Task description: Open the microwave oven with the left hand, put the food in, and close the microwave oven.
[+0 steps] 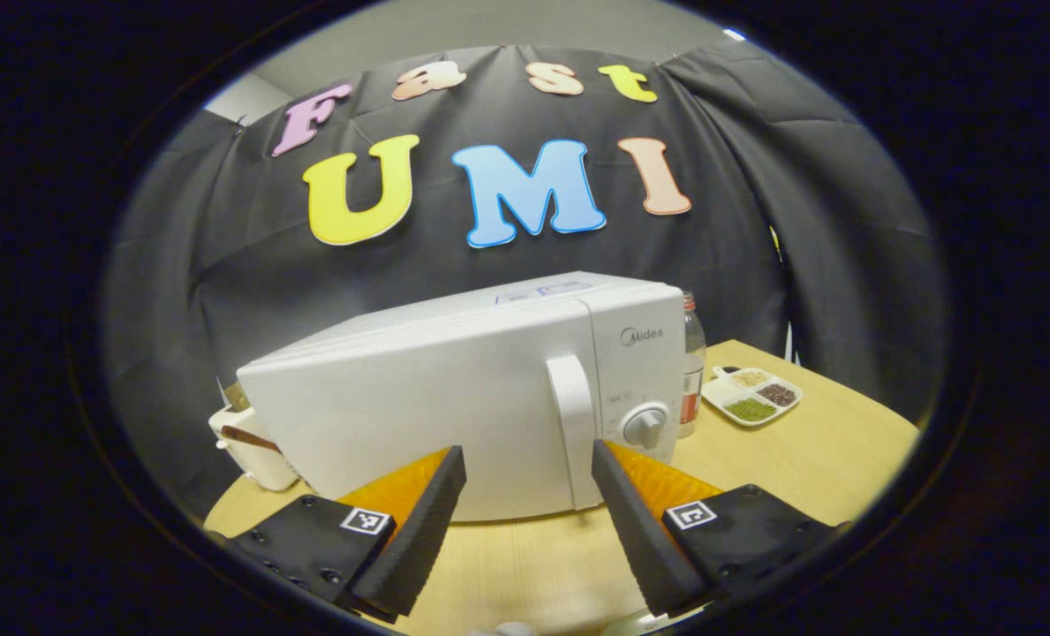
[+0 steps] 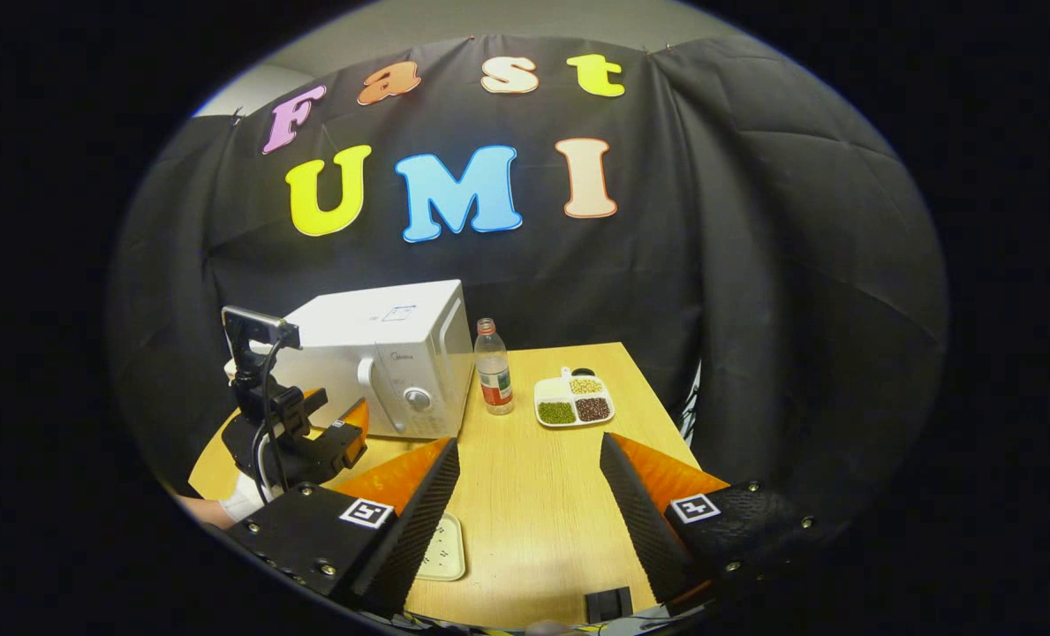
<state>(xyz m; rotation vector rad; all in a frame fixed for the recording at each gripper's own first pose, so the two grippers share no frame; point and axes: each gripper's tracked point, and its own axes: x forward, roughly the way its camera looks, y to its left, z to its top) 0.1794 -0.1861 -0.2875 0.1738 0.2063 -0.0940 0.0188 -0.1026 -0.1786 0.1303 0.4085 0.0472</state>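
White microwave shut, upright on table.

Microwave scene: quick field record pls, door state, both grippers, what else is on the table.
microwave: on wooden table, door closed
door handle: vertical, untouched, ahead of the left gripper
left gripper: open, holding nothing, facing the door
right gripper: open, holding nothing, over the table's near part
bottle: upright, right of the microwave
divided dish: three compartments of grains, right of the bottle
small tray: near edge, by the right gripper
task stage: door not yet opened
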